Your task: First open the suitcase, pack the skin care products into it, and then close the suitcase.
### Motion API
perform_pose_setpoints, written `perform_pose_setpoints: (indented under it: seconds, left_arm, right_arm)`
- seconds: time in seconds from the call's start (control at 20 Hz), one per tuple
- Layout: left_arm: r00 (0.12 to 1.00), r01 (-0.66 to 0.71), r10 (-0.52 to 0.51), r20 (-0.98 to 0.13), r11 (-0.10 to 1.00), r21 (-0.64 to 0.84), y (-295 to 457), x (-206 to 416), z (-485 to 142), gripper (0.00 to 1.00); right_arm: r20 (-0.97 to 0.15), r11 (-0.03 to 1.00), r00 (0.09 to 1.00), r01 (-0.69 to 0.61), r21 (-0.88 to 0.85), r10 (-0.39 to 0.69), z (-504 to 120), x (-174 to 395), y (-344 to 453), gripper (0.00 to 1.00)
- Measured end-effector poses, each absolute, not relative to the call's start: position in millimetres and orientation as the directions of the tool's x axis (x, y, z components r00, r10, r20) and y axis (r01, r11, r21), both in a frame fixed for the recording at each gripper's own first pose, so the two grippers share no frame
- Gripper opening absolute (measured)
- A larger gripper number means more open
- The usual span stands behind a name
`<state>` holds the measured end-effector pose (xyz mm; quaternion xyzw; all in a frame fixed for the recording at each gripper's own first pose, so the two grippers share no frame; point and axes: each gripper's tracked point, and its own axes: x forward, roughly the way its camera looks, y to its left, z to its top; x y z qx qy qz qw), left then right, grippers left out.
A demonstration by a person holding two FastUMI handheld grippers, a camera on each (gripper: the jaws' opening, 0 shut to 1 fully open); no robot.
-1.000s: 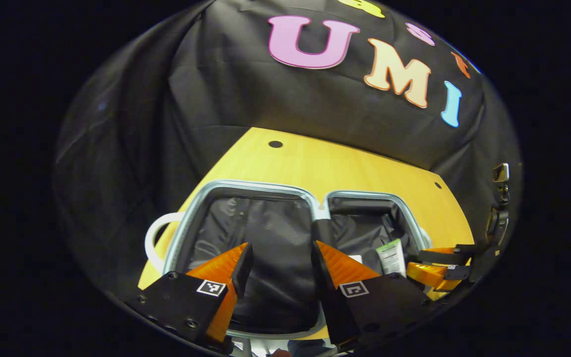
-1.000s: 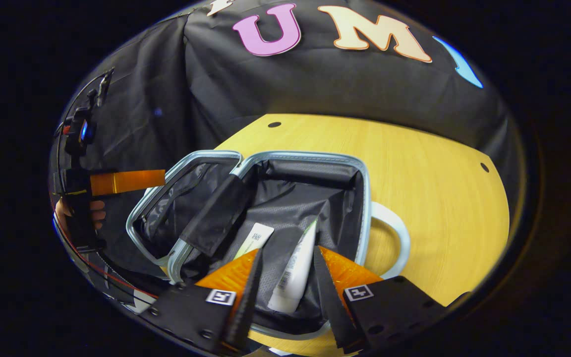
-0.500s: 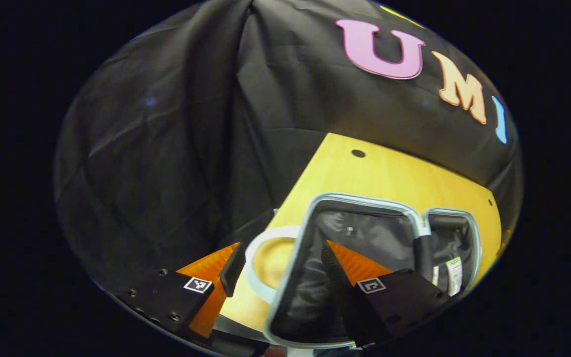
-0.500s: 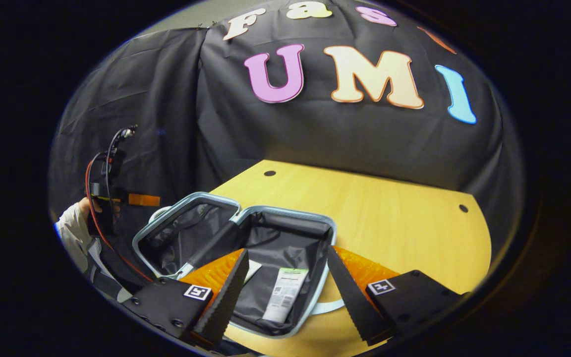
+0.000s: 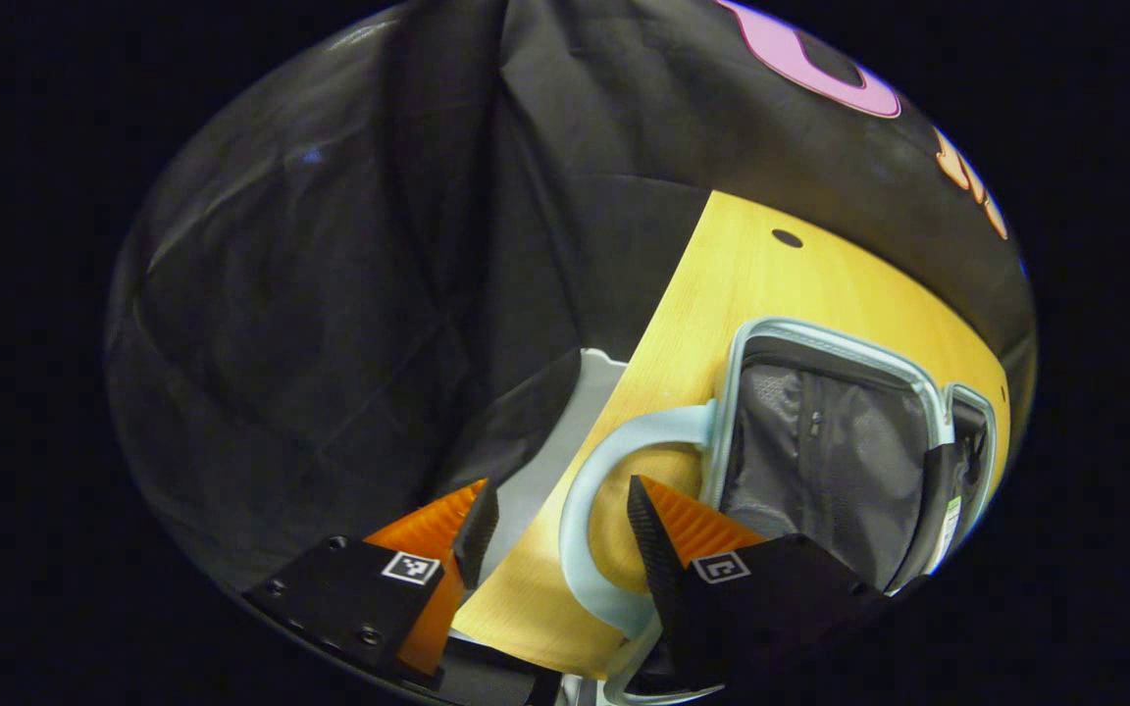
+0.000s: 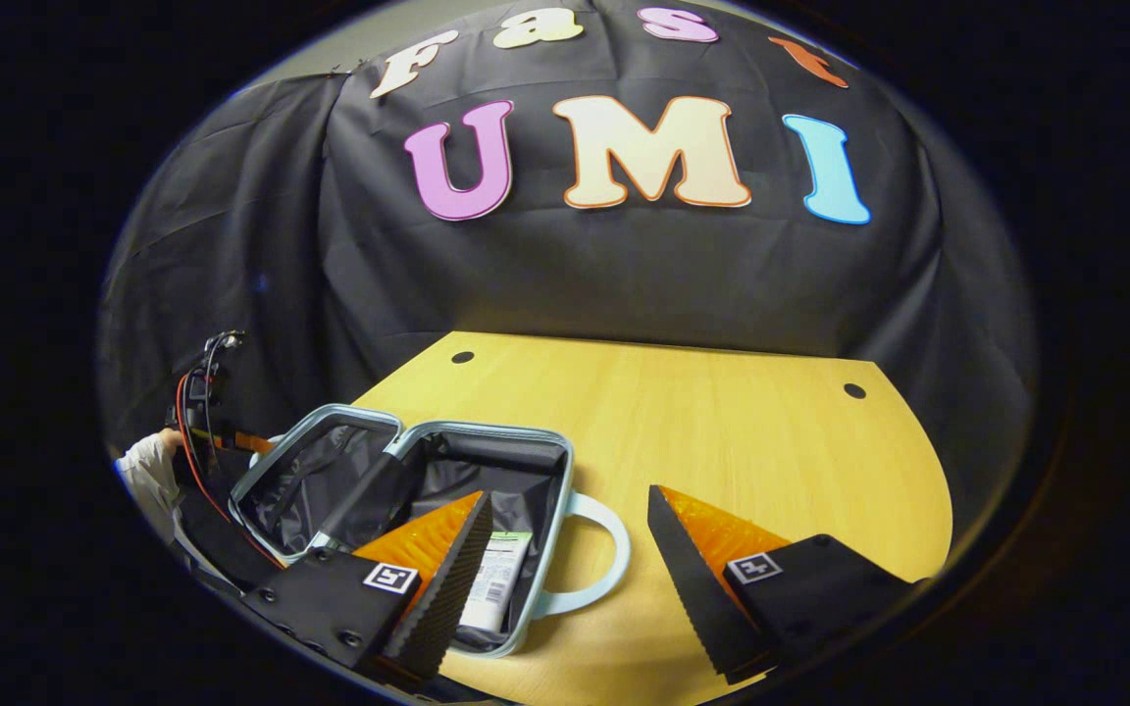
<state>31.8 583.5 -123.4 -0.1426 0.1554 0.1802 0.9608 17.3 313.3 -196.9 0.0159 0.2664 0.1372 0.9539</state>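
Note:
The pale blue suitcase (image 6: 487,429) lies open on the wooden table (image 6: 722,431), both dark-lined halves facing up. A white tube (image 6: 491,579) lies in the right half. In the left gripper view the suitcase (image 5: 825,338) is at the right, with a sliver of the tube (image 5: 950,515) at its far edge. My left gripper (image 5: 560,529) is open, and the curved handle (image 5: 580,510) of the near half sits between its fingertips without being pressed. My right gripper (image 6: 570,559) is open and wide, hovering over the other handle (image 6: 596,559) beside the right half.
The table's left edge (image 5: 658,324) runs diagonally past the left gripper, with a grey surface (image 5: 565,431) below it. The other gripper (image 6: 202,412), held by a hand in a white sleeve (image 6: 148,471), is beyond the suitcase at the far left. Bare wood spreads to the right.
My left gripper swung left from over the suitcase's lining to its outer handle. My right gripper drew back and rightward out of the suitcase, leaving the tube inside, and opened wider.

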Motion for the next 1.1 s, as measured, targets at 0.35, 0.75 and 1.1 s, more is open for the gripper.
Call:
perform_pose_setpoints:
  seconds: [0.35, 0.75, 1.1]
  left_arm:
    - [0.883, -0.356, 0.253, -0.395, 0.91, -0.213, 598, 3, -91, 0.09]
    - [0.903, -0.4, 0.352, -0.246, 0.898, -0.184, 573, -40, -34, 0.04]
    - [0.925, -0.379, 0.375, -0.057, 0.912, -0.159, 513, -104, 63, 0.03]
  right_arm:
    - [-0.478, 0.971, 0.846, -0.217, 0.1, 0.238, -191, 26, 294, 0.98]
    - [-0.408, 0.954, 0.862, -0.266, 0.137, 0.299, -178, 29, 284, 0.98]
    - [-0.308, 0.933, 0.881, -0.34, 0.117, 0.36, -146, 30, 259, 0.98]
